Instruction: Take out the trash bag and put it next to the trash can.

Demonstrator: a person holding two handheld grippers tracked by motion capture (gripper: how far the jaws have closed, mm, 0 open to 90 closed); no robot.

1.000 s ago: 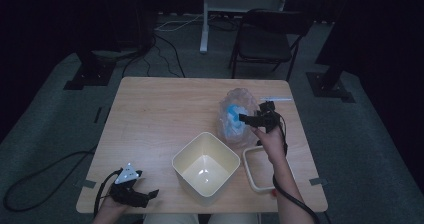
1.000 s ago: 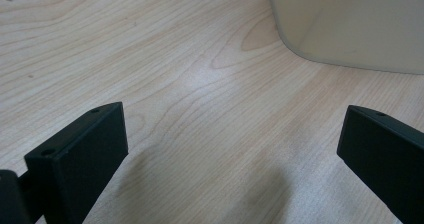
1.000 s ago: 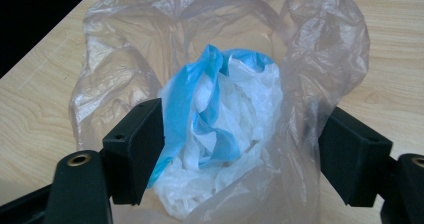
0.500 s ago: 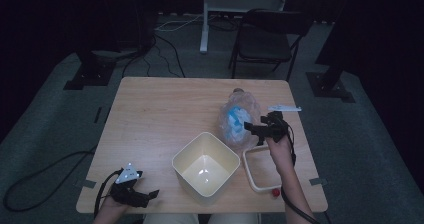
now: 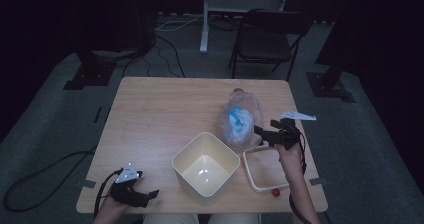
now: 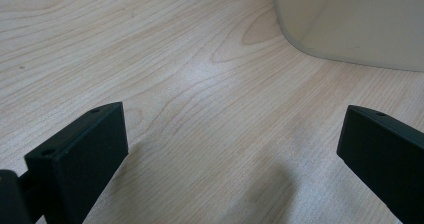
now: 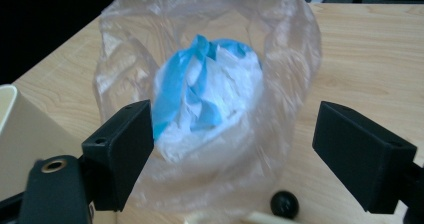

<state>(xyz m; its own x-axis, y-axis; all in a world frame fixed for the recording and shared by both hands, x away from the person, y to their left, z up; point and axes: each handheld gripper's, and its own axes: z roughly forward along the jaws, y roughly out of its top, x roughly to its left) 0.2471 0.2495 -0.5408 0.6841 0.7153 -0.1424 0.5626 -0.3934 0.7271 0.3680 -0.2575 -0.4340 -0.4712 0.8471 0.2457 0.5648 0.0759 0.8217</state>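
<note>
A clear plastic bag (image 5: 239,119) holding blue and white material lies right of the table's middle. My right gripper (image 5: 260,134) points at it from the right; its jaws have just been opening and now stand wide and open. In the right gripper view the bag (image 7: 210,99) sits just beyond the right gripper (image 7: 232,134), and no pad presses on it. My left gripper (image 5: 150,194) rests open at the near left corner. The left gripper (image 6: 235,129) has only bare wood between its jaws.
A cream square bowl (image 5: 205,163) stands near the front middle, and its wall (image 6: 350,24) is close to the left gripper. A white rectangular frame (image 5: 250,171) lies under my right hand, a small red ball (image 5: 274,192) beside it. A small dark ball (image 7: 284,203) lies by the bag. A chair (image 5: 267,41) stands behind the table.
My right gripper has drawn back from the bag toward the near right side of the table. The bag stays on the table. The left gripper has not moved.
</note>
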